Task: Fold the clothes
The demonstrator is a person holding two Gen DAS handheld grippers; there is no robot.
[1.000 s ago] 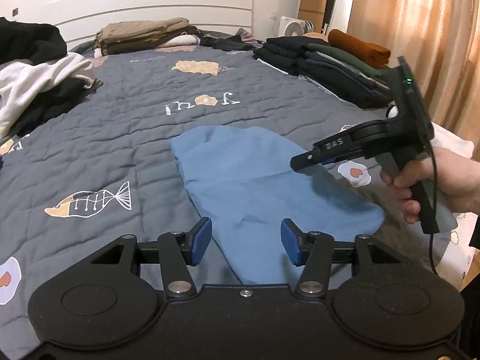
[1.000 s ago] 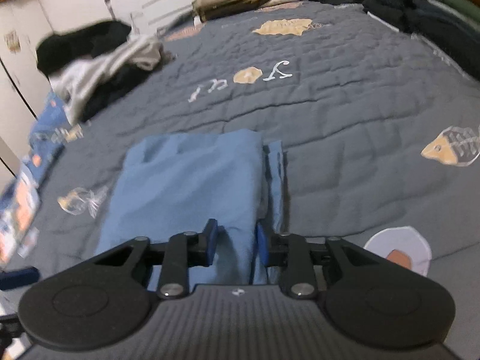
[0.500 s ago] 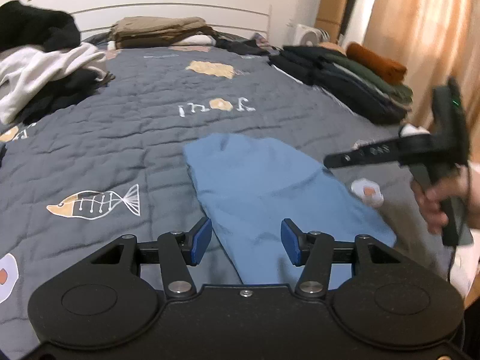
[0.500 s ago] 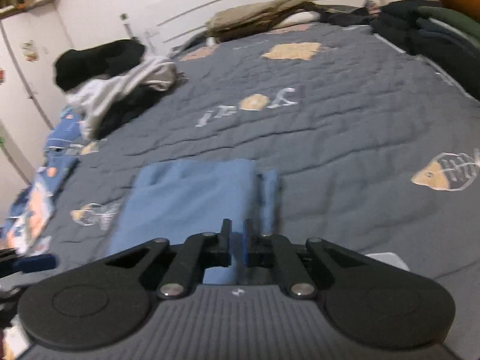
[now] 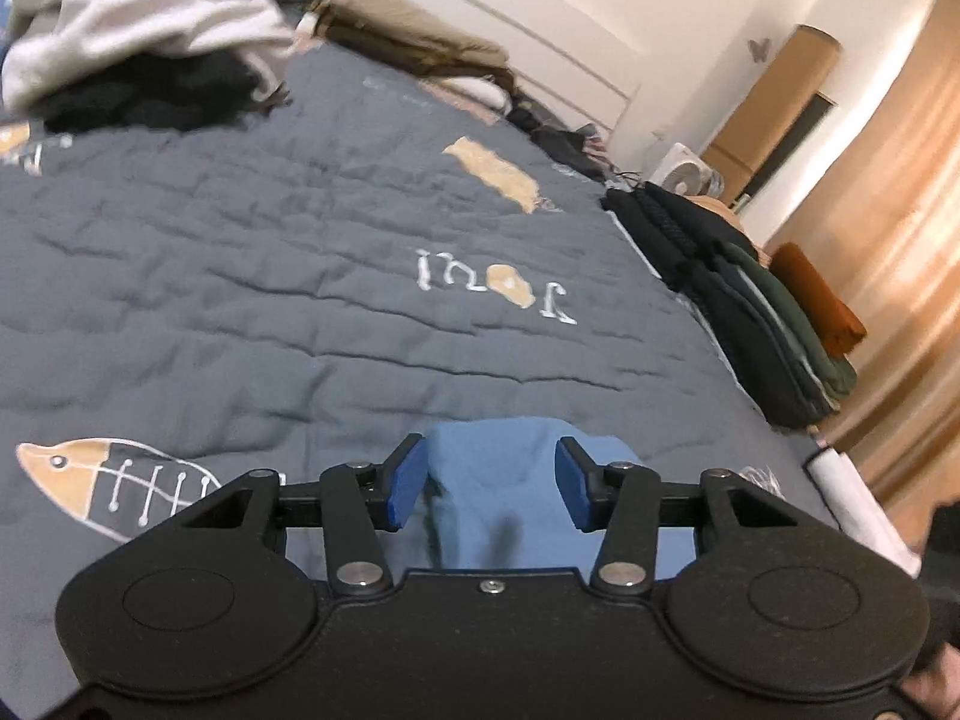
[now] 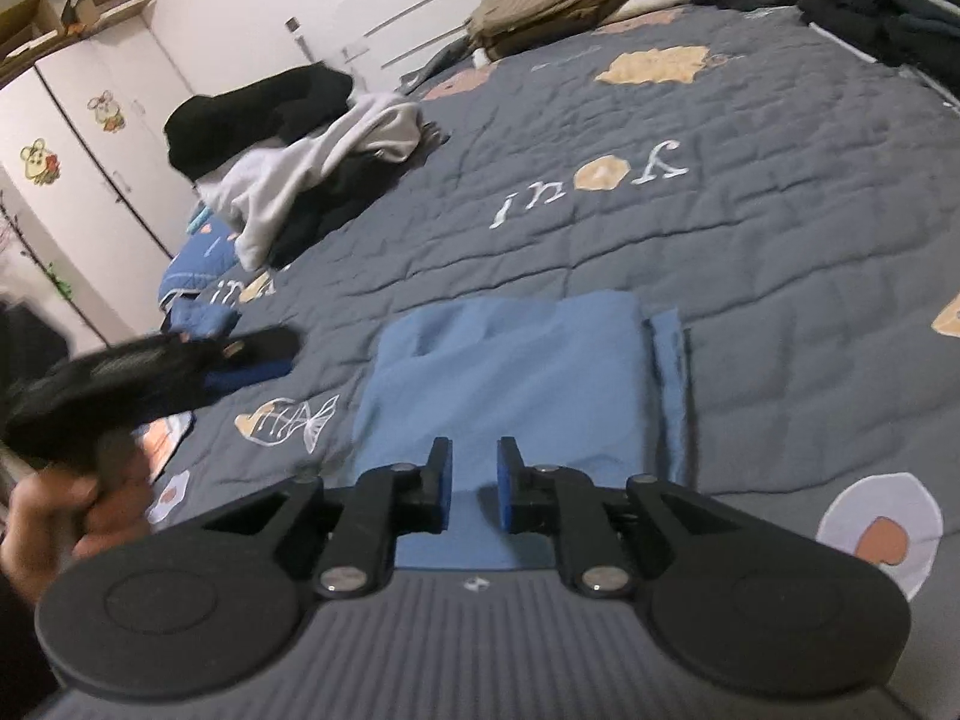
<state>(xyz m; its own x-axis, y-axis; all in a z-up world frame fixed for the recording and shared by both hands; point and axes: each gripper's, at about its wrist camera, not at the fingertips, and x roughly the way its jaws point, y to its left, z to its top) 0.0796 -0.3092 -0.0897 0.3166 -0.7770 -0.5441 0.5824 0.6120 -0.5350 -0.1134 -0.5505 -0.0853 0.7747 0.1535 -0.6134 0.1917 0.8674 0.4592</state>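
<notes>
A folded blue garment [image 6: 510, 372] lies flat on the grey quilted bed [image 6: 750, 240], with a narrow strip sticking out along its right edge. My right gripper [image 6: 474, 483] hovers over the garment's near edge, its jaws a little apart with nothing between them. My left gripper [image 5: 490, 483] stands wide open above one end of the blue garment [image 5: 498, 468], gripping nothing. In the right wrist view the left gripper [image 6: 150, 372] appears blurred at the left, held by a hand [image 6: 54, 510], beside the garment and apart from it.
A loose heap of black and white clothes [image 6: 300, 162] lies at the bed's left side. Folded dark clothes [image 5: 750, 300] line the right edge, and a khaki stack [image 5: 408, 42] sits by the headboard. A fan [image 5: 684, 177] and a white wardrobe [image 6: 90, 138] stand beyond the bed.
My right gripper closed half a second ago and has since parted slightly. My left gripper moved and tilted up, so the right gripper has left its view.
</notes>
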